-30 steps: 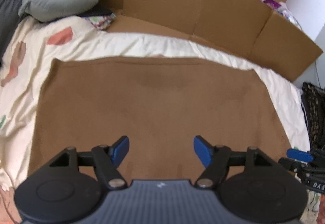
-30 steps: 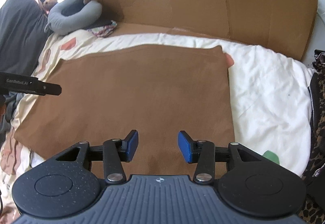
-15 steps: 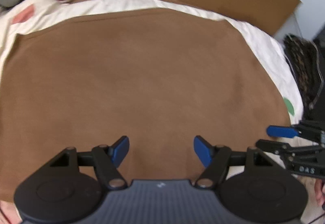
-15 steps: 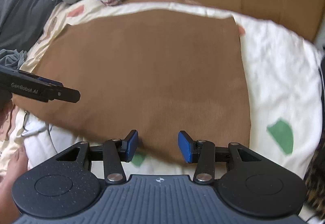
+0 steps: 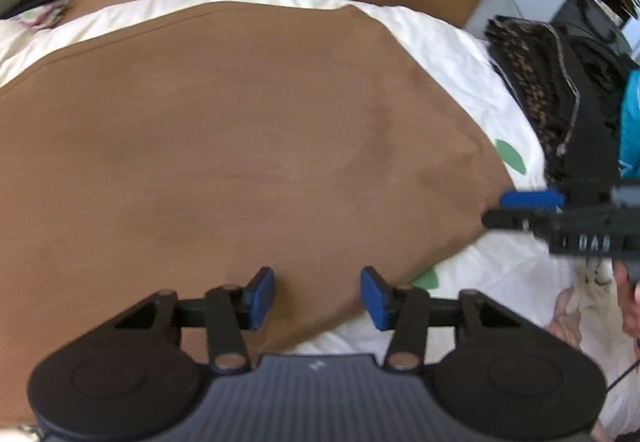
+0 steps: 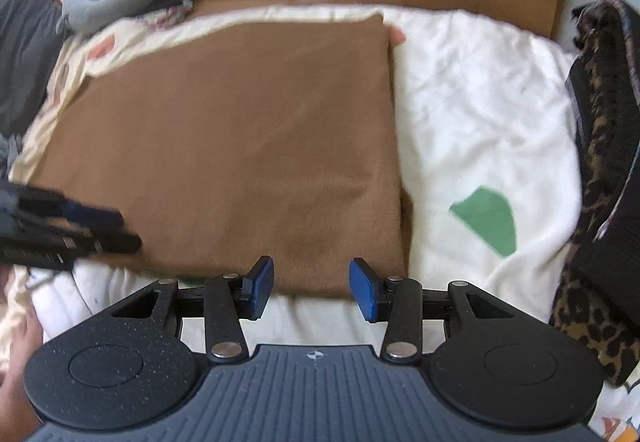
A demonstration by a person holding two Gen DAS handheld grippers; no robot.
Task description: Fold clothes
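Both grippers, left just narrowing and right, gape over the brown cloth's near edge.

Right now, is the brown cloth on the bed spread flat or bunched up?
Spread flat. The brown cloth lies smooth on the white sheet with straight edges and square corners; whether it is already folded double, I cannot tell.

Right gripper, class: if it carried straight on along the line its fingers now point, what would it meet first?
Most likely the near edge of the brown cloth, which lies between the open fingers of the right gripper, with the white sheet just beneath; depth is uncertain.
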